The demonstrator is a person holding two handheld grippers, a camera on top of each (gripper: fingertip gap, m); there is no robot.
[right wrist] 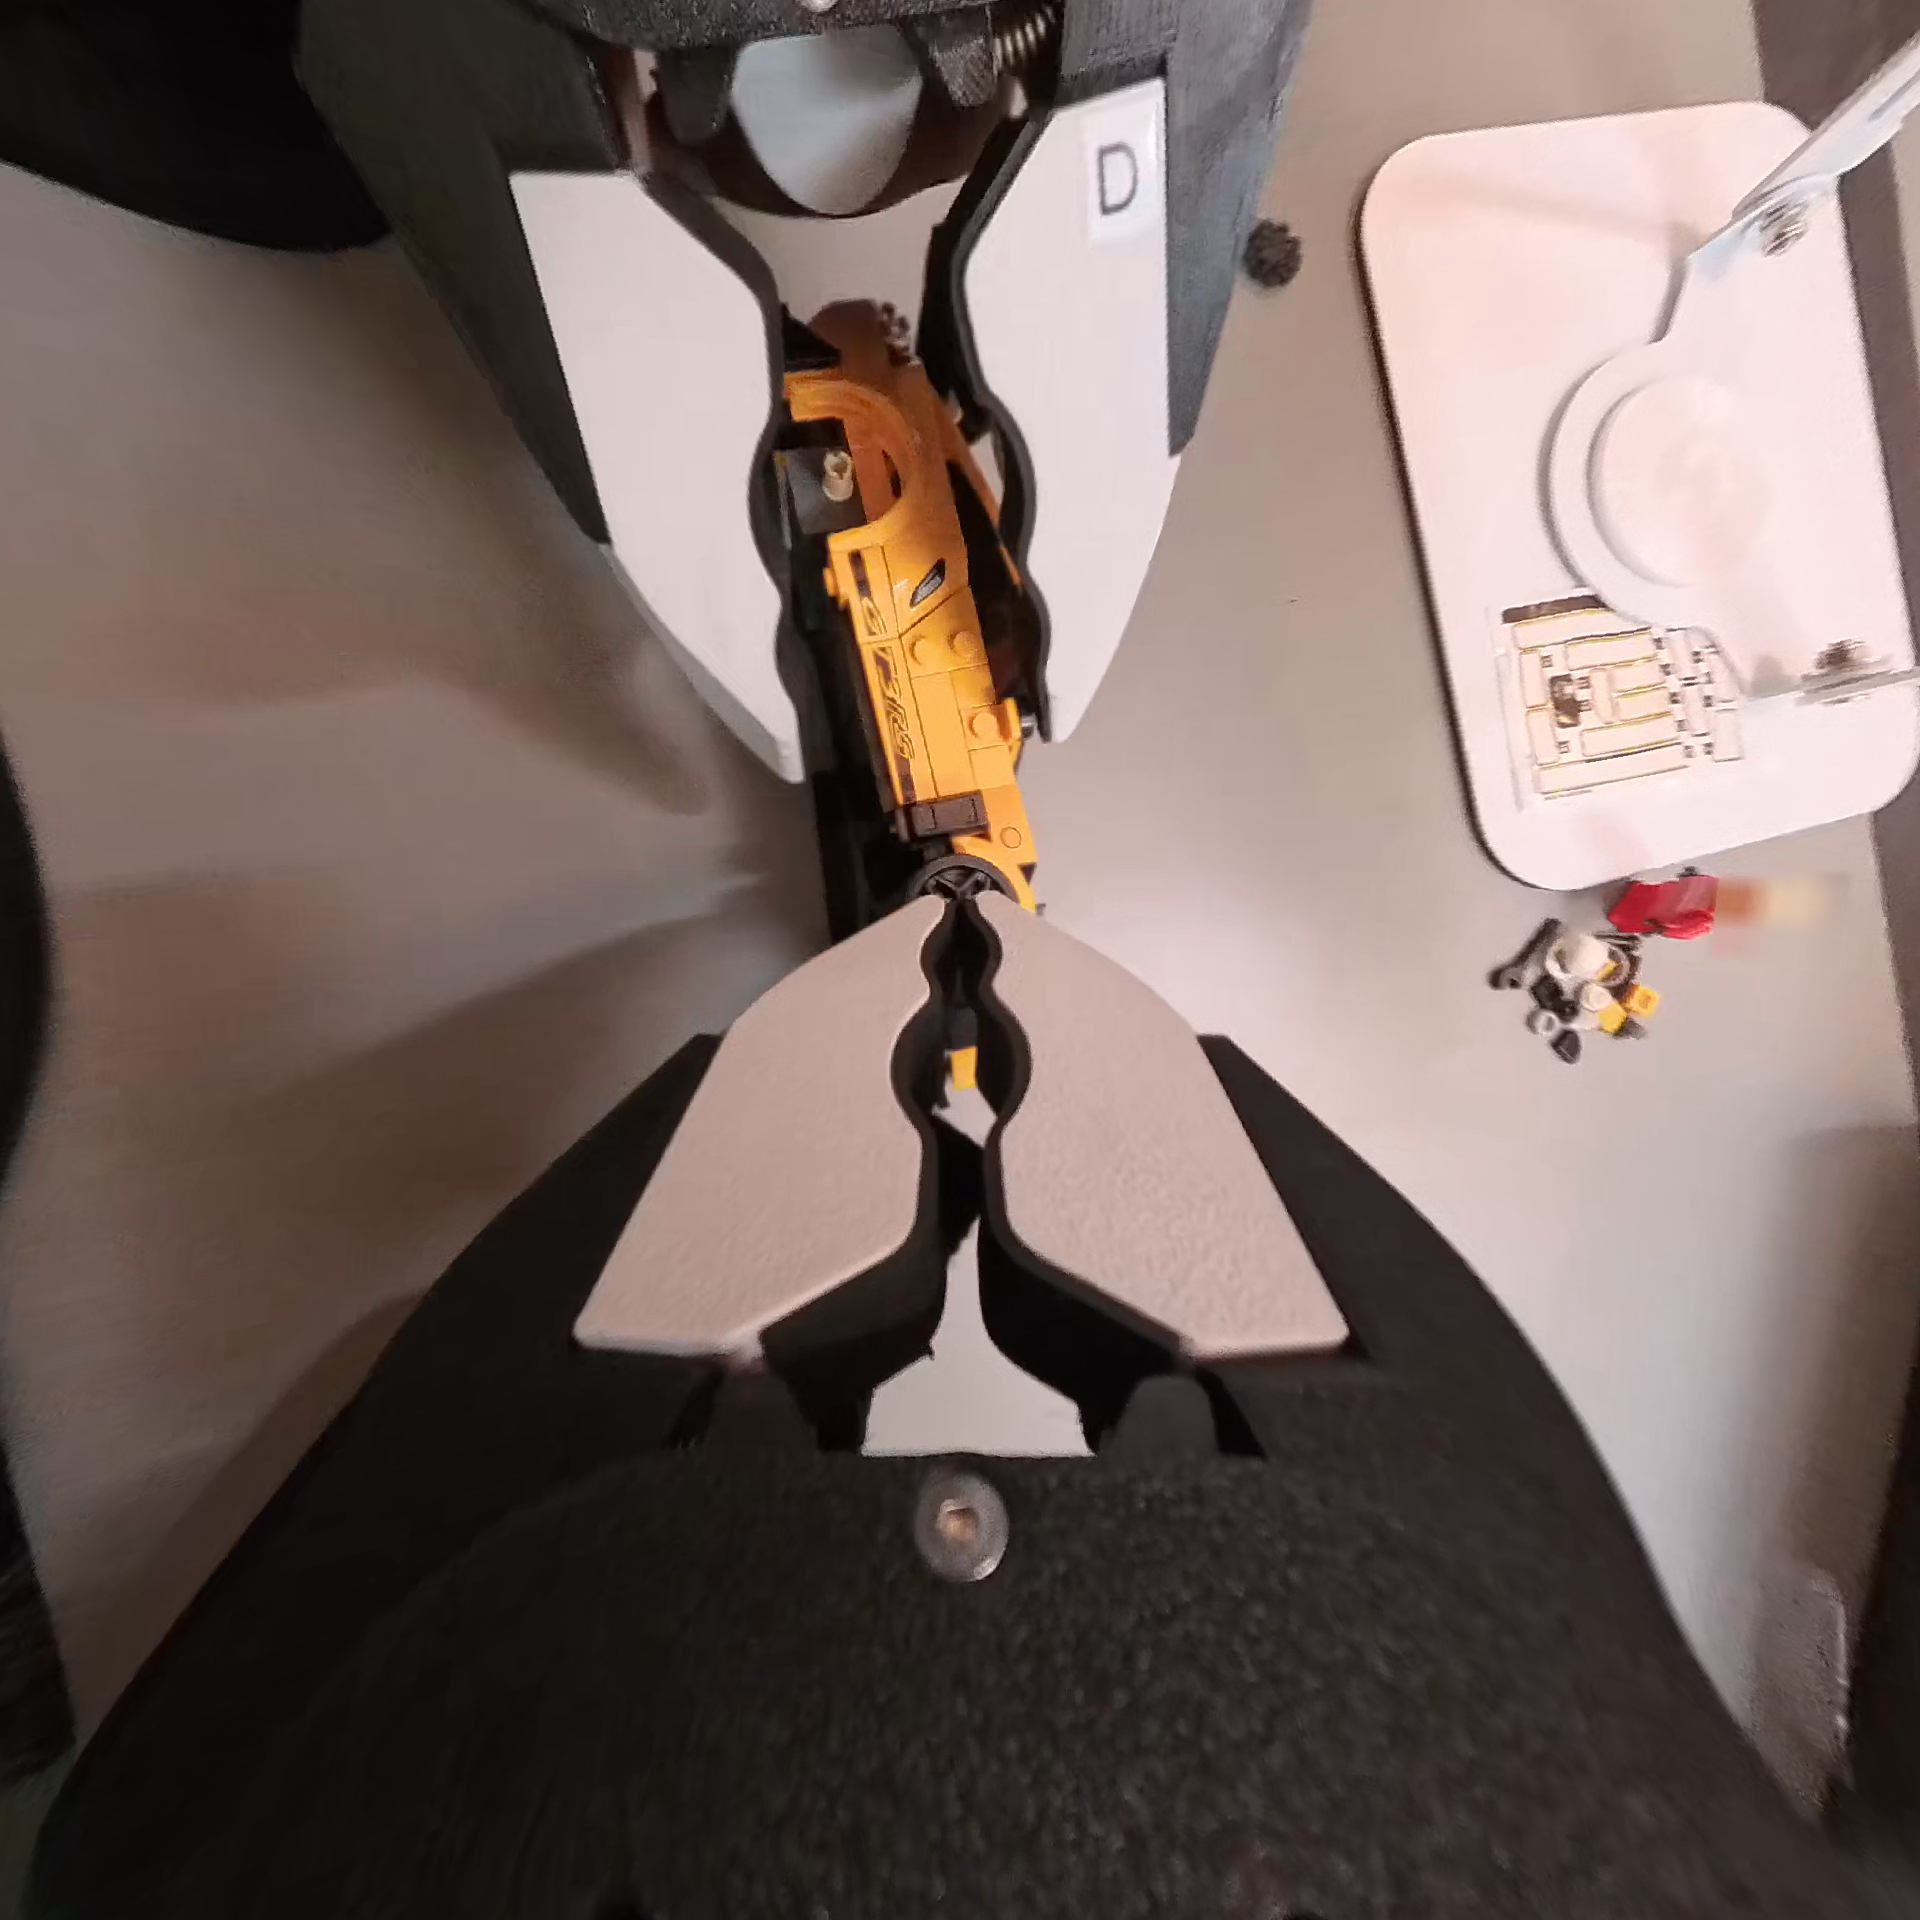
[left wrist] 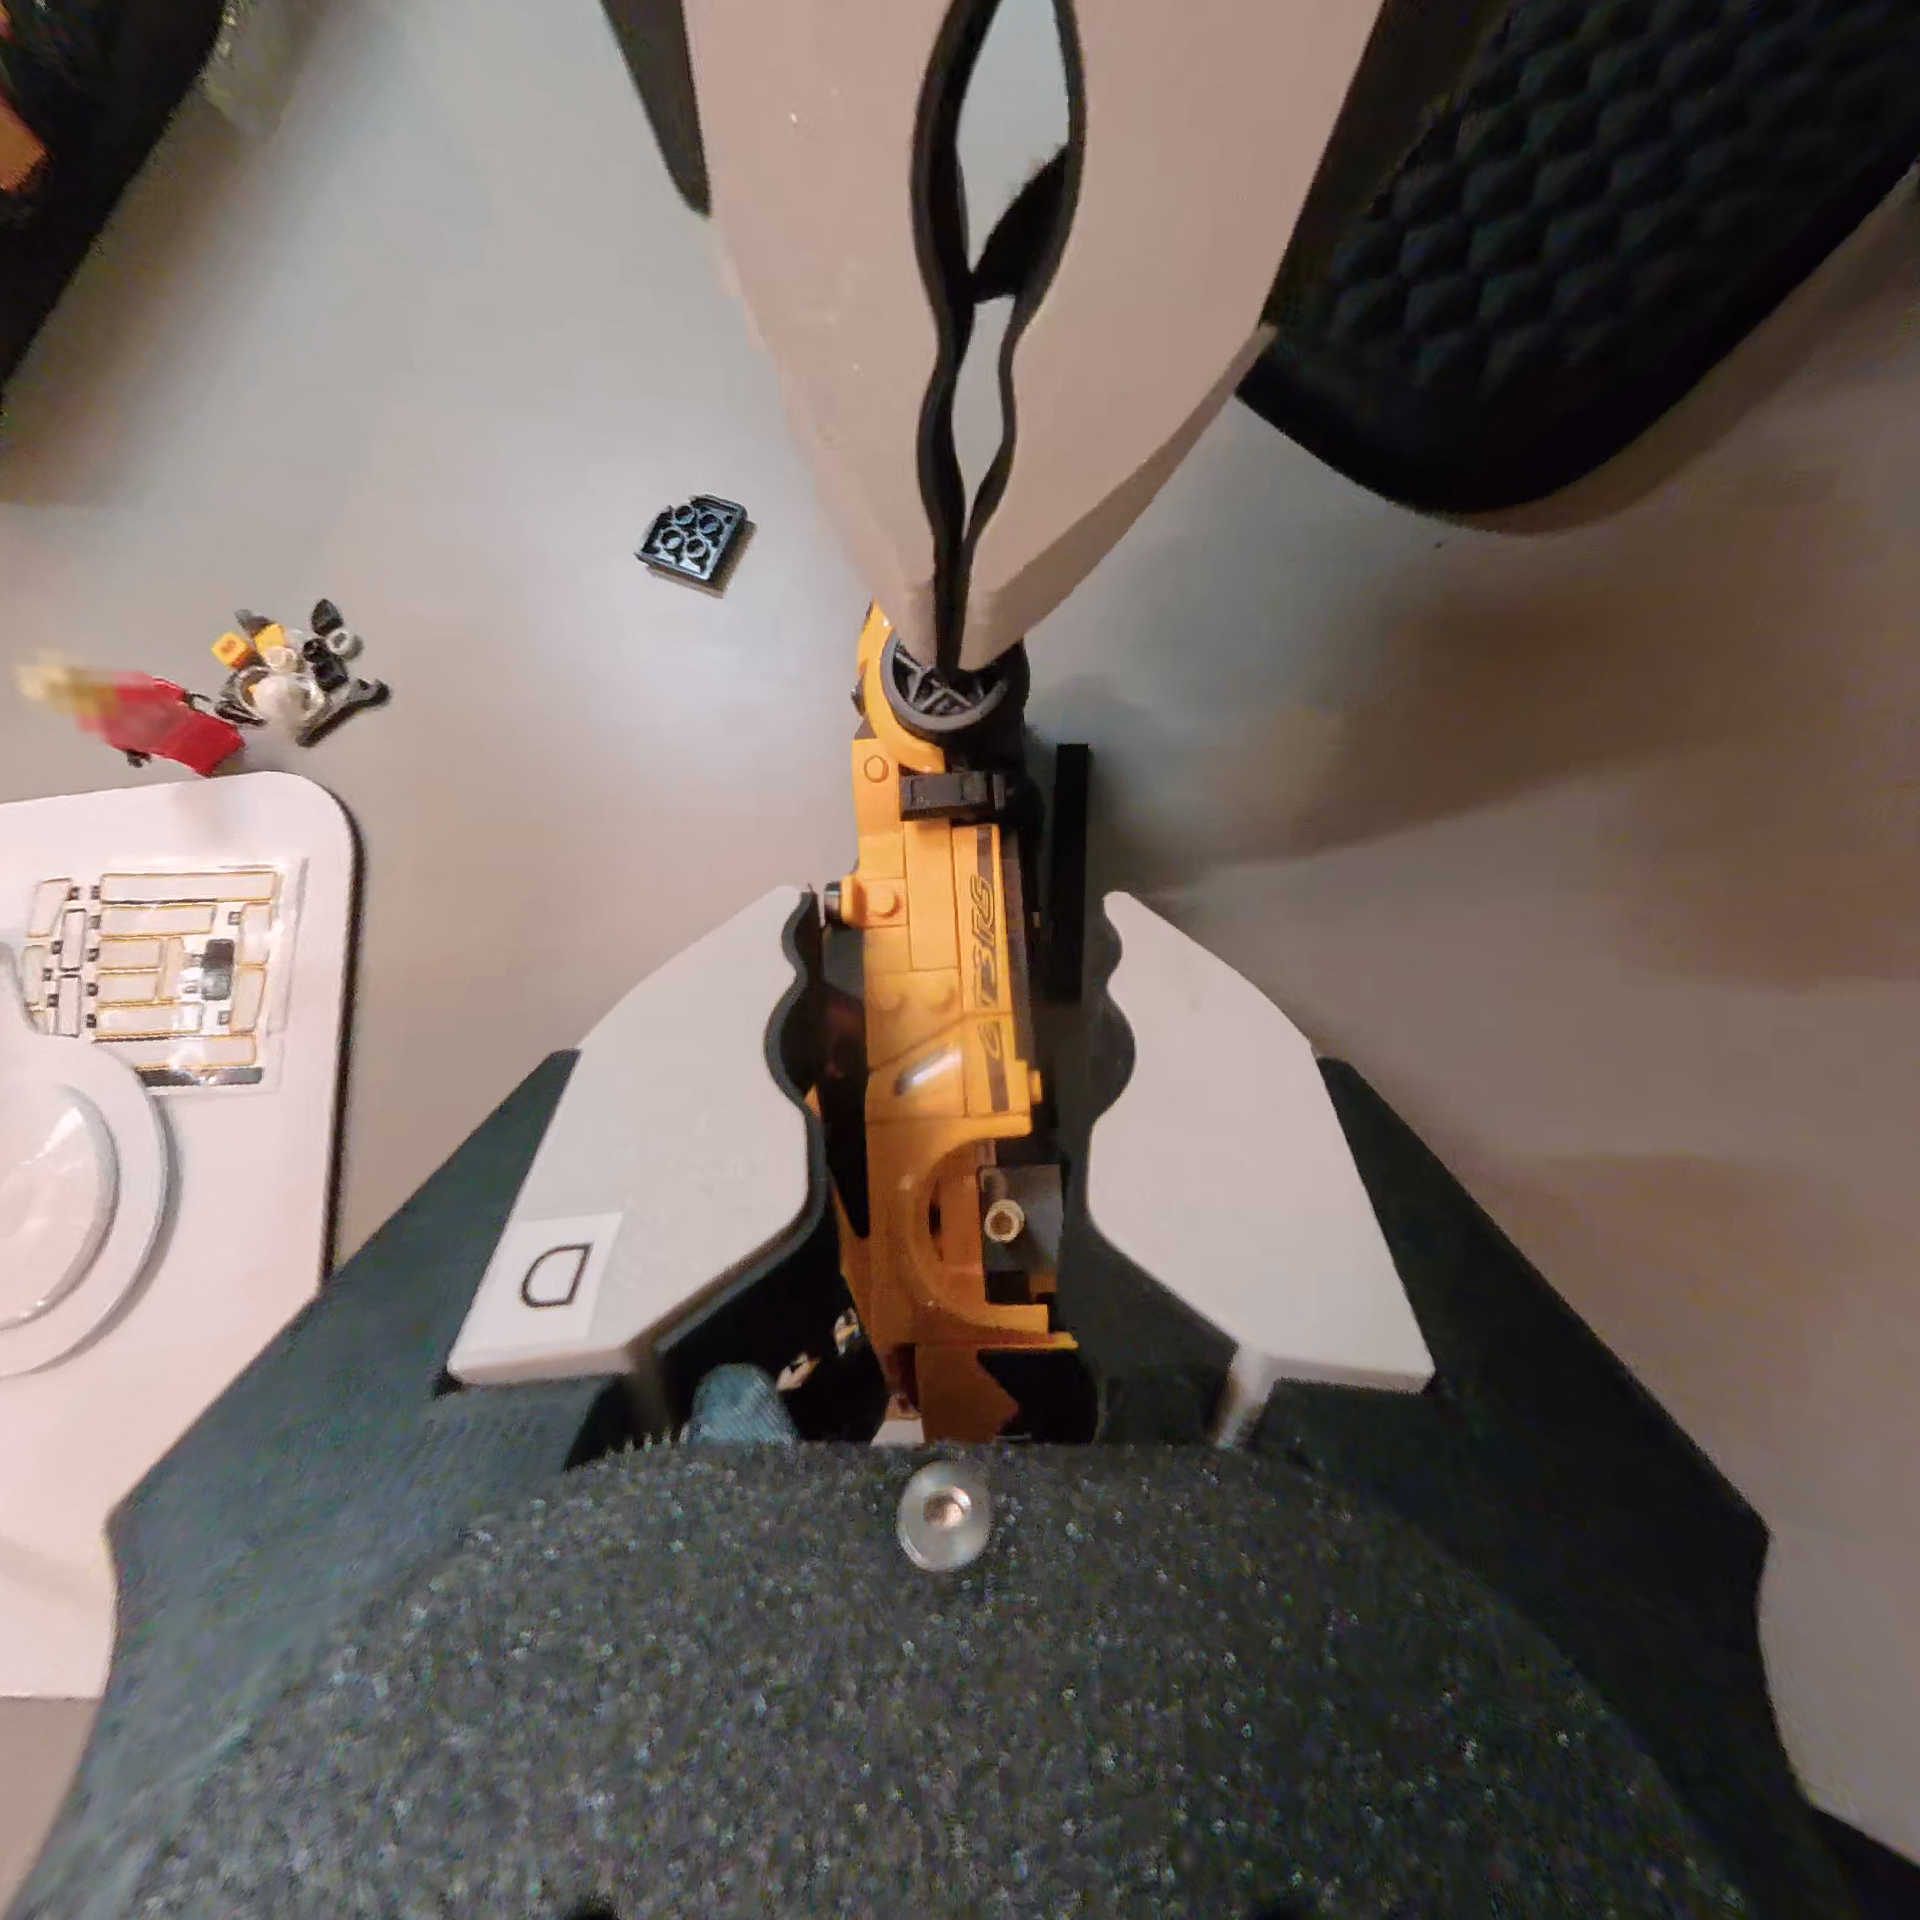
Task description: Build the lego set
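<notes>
An orange and black Lego car [left wrist: 940,1039] lies on its side between the fingers of my left gripper [left wrist: 956,914], which is shut on its body. It also shows in the right wrist view [right wrist: 914,644], held by the left gripper [right wrist: 914,748] coming from the top. My right gripper [right wrist: 953,906] is shut, and its tips rest against a black wheel rim [right wrist: 961,881] at the car's far end. In the left wrist view the right gripper [left wrist: 948,649] comes down from the top onto that rim [left wrist: 935,691]. The near wheel arch shows a bare tan axle pin [left wrist: 1003,1218].
A black 2x2 piece [left wrist: 694,542] lies on the grey table. A small pile of parts [left wrist: 301,665] and a red piece [left wrist: 171,717] lie at the left. A white base plate [left wrist: 260,831] carries a sticker sheet [left wrist: 166,966]. They also show at the right in the right wrist view [right wrist: 1579,987]. My right fingertips sit around 4 cm from my left ones. The bare tan axle pin [left wrist: 1003,1218] lies around 5 cm away from my left fingertips. Look for it in the right wrist view [right wrist: 838,478] too.
</notes>
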